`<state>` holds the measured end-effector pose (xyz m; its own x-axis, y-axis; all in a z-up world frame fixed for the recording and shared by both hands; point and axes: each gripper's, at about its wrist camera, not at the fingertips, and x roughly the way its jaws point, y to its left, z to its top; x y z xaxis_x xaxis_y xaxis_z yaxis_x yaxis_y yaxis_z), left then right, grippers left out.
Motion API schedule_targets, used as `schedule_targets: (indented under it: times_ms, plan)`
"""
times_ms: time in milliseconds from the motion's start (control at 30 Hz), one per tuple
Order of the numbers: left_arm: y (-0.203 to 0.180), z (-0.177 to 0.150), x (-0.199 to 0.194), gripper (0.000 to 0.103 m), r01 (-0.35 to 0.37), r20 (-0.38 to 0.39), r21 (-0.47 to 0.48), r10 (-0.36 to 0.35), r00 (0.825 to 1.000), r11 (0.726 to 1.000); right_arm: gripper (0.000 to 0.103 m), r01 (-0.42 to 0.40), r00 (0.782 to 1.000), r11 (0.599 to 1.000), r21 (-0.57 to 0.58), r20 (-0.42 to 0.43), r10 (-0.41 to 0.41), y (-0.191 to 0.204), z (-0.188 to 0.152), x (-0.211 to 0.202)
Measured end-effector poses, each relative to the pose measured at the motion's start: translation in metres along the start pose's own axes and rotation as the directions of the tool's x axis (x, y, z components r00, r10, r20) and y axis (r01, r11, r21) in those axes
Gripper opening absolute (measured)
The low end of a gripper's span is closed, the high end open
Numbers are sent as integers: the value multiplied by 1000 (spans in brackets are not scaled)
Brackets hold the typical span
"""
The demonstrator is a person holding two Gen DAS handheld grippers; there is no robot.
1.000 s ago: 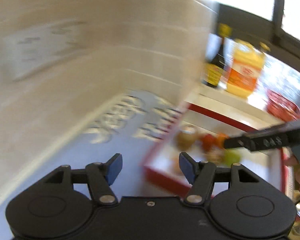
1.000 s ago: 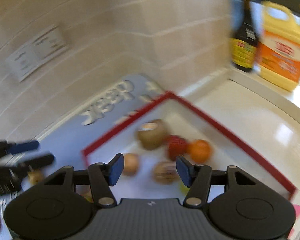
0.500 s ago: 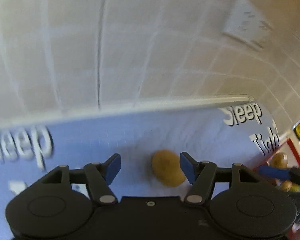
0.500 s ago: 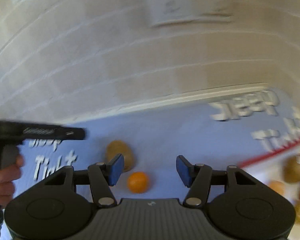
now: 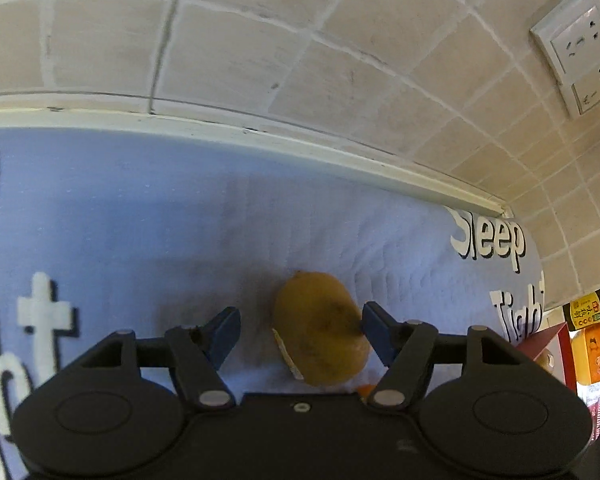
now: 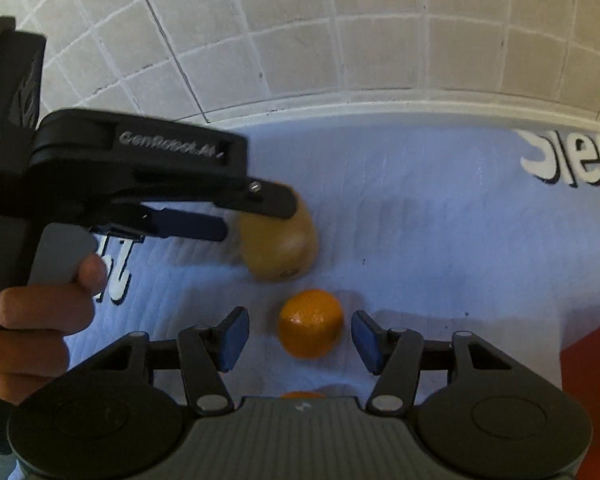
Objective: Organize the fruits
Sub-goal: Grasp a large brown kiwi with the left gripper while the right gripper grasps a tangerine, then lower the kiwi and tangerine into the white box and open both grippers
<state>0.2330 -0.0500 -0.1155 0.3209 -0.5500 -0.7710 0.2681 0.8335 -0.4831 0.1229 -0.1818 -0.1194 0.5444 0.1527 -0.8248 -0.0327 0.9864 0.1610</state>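
Two fruits lie on the blue mat (image 5: 148, 216), the landmark for everything else: a brownish-yellow kiwi-like fruit (image 5: 320, 328) near the mat's middle, and a small orange (image 6: 310, 322) just beside it on the side away from the tiled wall (image 5: 300, 60). Both hands are at the reach-and-grasp step. The left gripper (image 5: 300, 330) hangs over the brownish fruit with its jaws opening; the fruit sits between the blue pads, nearly against the right-hand pad, with clear space at the other, so nothing is gripped yet. The right gripper (image 6: 300, 338) straddles the orange, its jaws closing, yet a gap shows on either side of the fruit and the pads do not press it. Judging by this, each hand next needs to settle lower and centre its fruit before squeezing; the left should shift so the fruit is not pushed sideways by one pad, and the two tools, close together over the mat, should avoid bumping. A red-rimmed tray (image 6: 592, 364) at the mat's right edge looks the likely destination. Readable writing: "Sleep" and "Tight" in white letters on the mat, and "GenRobot.AI", slightly blurred, on the left tool's side. A dark bottle (image 5: 590, 307) and an orange jug (image 5: 598, 354) beyond the mat carry labels too small to read.
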Motion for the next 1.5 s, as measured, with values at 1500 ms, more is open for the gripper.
schedule_targets:
  times_ms: [1500]
  plan:
    - [-265, -81, -36, 64, 232, -64, 636, -249, 966, 736, 39, 265, 860, 838, 477, 275, -429, -140, -108, -215]
